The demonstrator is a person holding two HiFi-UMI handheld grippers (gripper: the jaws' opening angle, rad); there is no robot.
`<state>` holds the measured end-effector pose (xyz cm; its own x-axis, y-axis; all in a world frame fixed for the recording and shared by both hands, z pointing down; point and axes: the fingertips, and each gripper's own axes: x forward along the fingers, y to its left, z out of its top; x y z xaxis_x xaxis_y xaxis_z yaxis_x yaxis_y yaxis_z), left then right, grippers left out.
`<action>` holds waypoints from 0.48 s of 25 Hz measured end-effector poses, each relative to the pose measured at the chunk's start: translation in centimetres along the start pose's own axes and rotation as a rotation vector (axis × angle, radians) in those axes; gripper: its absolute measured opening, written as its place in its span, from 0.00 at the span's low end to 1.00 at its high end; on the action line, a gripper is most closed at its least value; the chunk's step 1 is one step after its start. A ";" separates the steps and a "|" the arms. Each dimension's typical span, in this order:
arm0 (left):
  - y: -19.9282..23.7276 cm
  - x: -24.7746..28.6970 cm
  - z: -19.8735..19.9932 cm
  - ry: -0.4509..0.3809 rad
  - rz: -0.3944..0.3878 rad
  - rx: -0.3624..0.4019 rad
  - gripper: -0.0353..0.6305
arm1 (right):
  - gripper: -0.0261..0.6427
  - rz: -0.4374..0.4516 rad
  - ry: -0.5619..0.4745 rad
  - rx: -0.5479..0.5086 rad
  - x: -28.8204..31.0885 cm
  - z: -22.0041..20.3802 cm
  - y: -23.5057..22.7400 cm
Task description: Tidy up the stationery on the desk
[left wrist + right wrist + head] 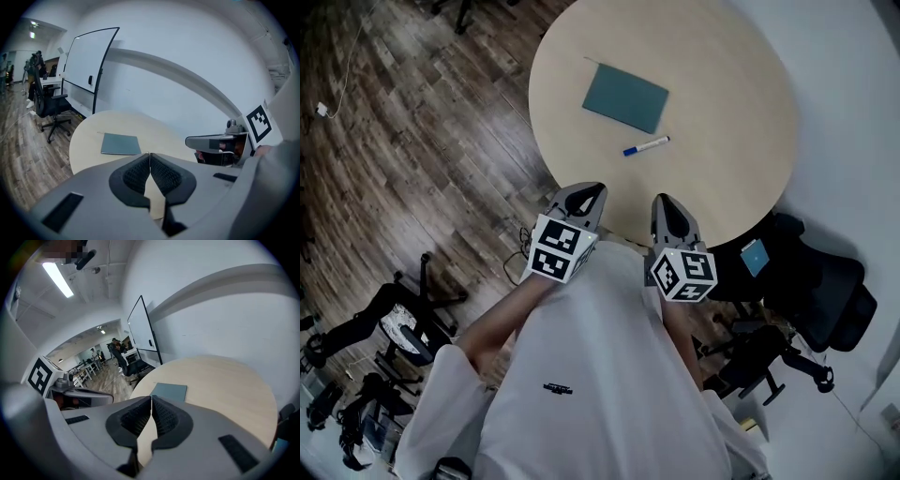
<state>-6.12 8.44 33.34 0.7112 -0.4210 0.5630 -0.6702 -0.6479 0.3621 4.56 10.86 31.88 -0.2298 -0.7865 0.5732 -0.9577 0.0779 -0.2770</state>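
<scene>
Looking down on the round desk [722,84]: its near rim sits right at the tips of both tongs, the far and right sides run close to a white wall, and the left side opens onto wood floor [412,141]. A black office chair [825,291] is parked at the desk's right edge, apart from the hands. The teal notebook [625,97] lies flat near mid-desk. The blue-capped marker [646,145] lies just beside its near corner, not touching. Both are well ahead of the tongs with plenty of bare top around them. Only the head view shows the marker. Both gripper views catch the notebook, plus a whiteboard [89,65] on a stand past the desk that the head view misses. State: left tongs [584,194] clenched, pads meeting, nothing between; right tongs [664,202] likewise clenched and empty. Both are held side by side in front of the person's white shirt, elbows bent, tips angled down toward the desk, marker cubes facing the head camera.
</scene>
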 end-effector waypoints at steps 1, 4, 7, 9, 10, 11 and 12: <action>0.3 0.4 0.1 -0.002 0.005 -0.009 0.08 | 0.09 0.006 0.011 -0.004 0.5 -0.2 -0.3; 1.1 1.5 0.2 -0.018 0.005 -0.080 0.08 | 0.09 0.025 0.051 -0.014 1.7 -0.6 -1.1; 2.1 3.0 0.4 -0.018 0.034 -0.059 0.08 | 0.09 0.043 0.059 -0.032 2.9 -0.7 -1.8; 2.9 4.3 0.5 -0.002 0.063 -0.021 0.08 | 0.09 0.055 0.069 -0.046 3.9 -0.8 -2.2; 3.4 5.0 0.5 0.006 0.075 -0.009 0.08 | 0.09 0.062 0.074 -0.053 4.5 -0.8 -2.5; 3.8 5.7 0.6 0.012 0.085 -0.001 0.09 | 0.09 0.069 0.078 -0.059 5.1 -0.8 -2.8; 4.3 6.4 0.7 0.016 0.091 0.003 0.09 | 0.09 0.075 0.080 -0.064 5.6 -0.6 -3.1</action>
<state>-4.28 2.54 38.02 0.6435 -0.4682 0.6055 -0.7316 -0.6088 0.3068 6.08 6.57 36.45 -0.3120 -0.7256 0.6133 -0.9457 0.1756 -0.2734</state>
